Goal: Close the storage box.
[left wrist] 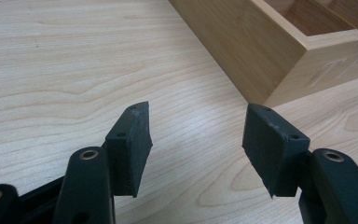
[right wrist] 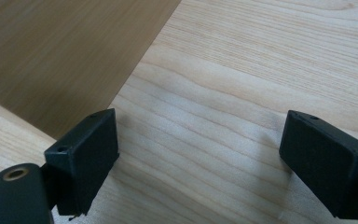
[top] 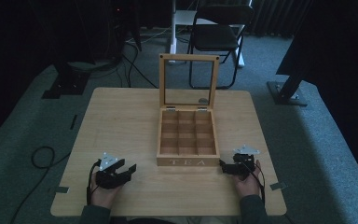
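A wooden tea box [top: 188,161] marked "TEA" stands at the table's middle. Its windowed lid [top: 189,83] is upright, and its several compartments hold nothing I can see. My left gripper [top: 128,170] rests low over the table to the left of the box's front, jaws open and pointing toward it. In the left gripper view, that gripper [left wrist: 198,113] has bare wood between its pads and the box corner [left wrist: 279,56] just ahead. My right gripper [top: 223,165] sits by the box's front right corner. It is open [right wrist: 200,117], with the box wall [right wrist: 60,51] close at upper left.
The light wooden table [top: 121,121] has bare wood on both sides of the box. A black folding chair [top: 219,32] stands on the carpet behind the table. Dark stand bases [top: 65,86] flank the back corners, and a cable [top: 42,156] loops on the floor at left.
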